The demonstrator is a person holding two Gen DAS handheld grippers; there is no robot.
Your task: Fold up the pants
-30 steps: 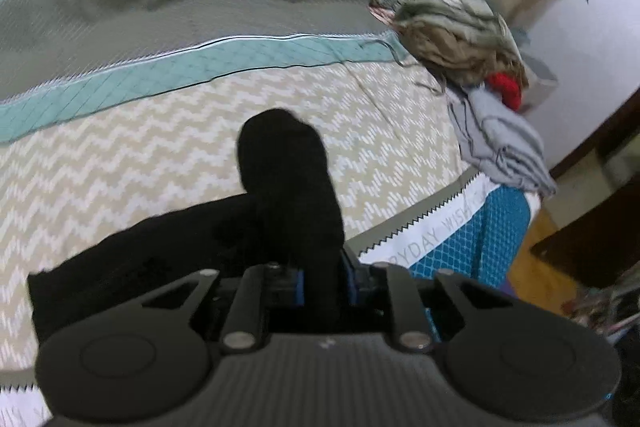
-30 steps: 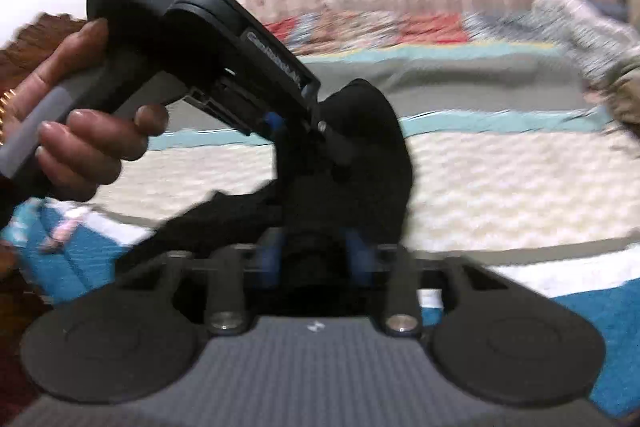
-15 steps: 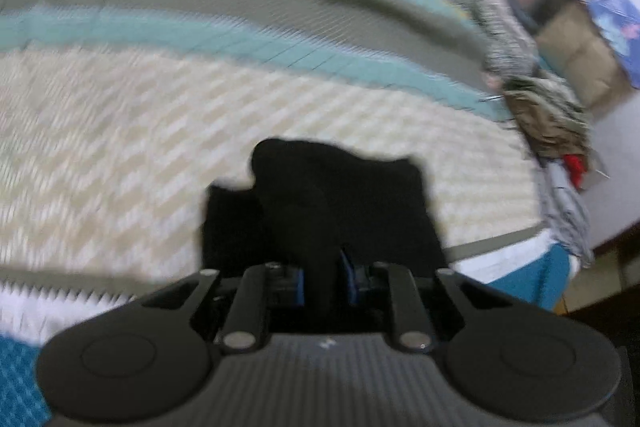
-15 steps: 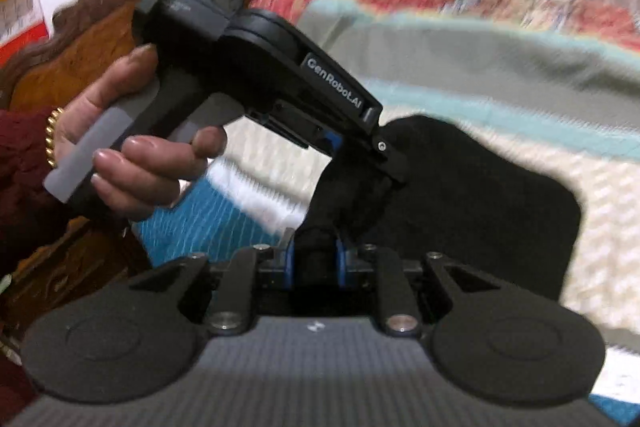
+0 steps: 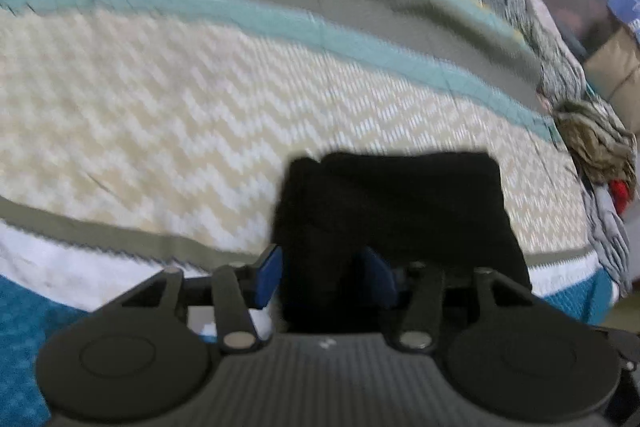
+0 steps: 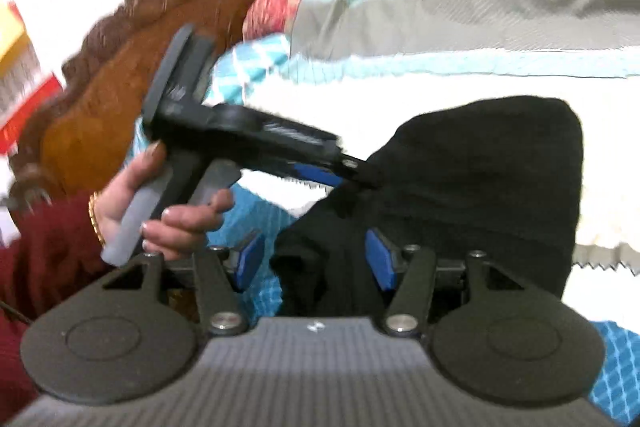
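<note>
The black pants [image 5: 400, 203] lie in a folded bundle on the chevron bedspread [image 5: 160, 107], near its front edge. My left gripper [image 5: 324, 279] is opening, its blue pads [image 5: 268, 275] spread apart with a loose fold of the black cloth between them. In the right wrist view the pants [image 6: 480, 179] rise as a dark mound. My right gripper [image 6: 316, 263] is opening too: its left pad [image 6: 248, 263] stands clear of the cloth that hangs between the jaws. A hand [image 6: 176, 211] holds the left gripper [image 6: 352, 171], whose tip is at the bundle's left side.
A heap of crumpled clothes [image 5: 596, 143] lies at the bed's right edge, with grey and red pieces below it. A carved wooden headboard [image 6: 120, 99] stands behind the left gripper. A maroon sleeve [image 6: 44, 251] comes in from the left.
Both grippers were shut on the black cloth and held it up; now their jaws have spread and the pants rest lower, folded over on the bed. Both views swung to the left.
</note>
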